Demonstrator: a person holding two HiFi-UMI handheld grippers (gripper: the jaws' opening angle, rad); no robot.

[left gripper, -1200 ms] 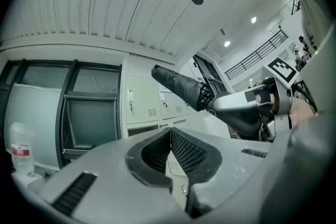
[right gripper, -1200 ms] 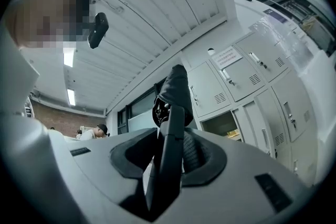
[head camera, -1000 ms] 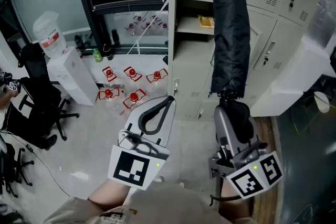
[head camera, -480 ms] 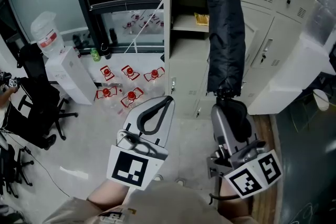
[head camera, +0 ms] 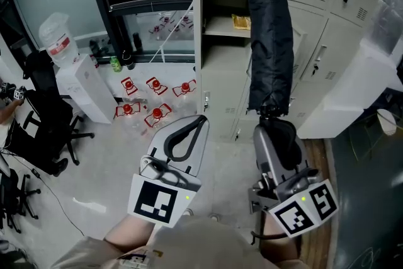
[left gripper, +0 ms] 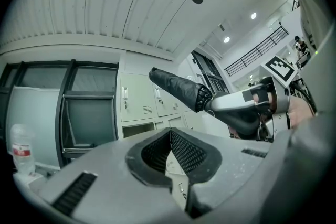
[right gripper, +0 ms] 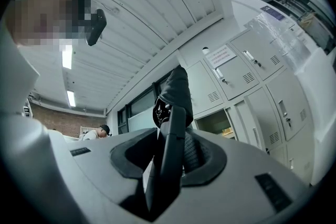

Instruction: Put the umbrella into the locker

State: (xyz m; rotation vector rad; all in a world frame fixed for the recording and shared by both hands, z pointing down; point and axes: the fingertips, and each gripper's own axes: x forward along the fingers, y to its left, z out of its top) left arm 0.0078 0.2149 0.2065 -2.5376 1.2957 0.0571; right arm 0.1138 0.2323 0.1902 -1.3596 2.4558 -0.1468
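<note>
Facing beige sheet-metal locker (head camera: 220, 82), one square compartment (head camera: 220, 12) standing open. Clamping right tool (head camera: 278, 130) on slim black handle (right gripper: 172, 144); holding furled, crinkly black umbrella (head camera: 269, 34) upright, overlapping compartment's right edge. Carrying left tool (head camera: 199, 121) empty, ribbed pad tips meeting, over pale floor (head camera: 94, 167).

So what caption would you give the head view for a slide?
Right gripper holds a folded black umbrella out toward an open locker; left gripper shut and empty.
</note>
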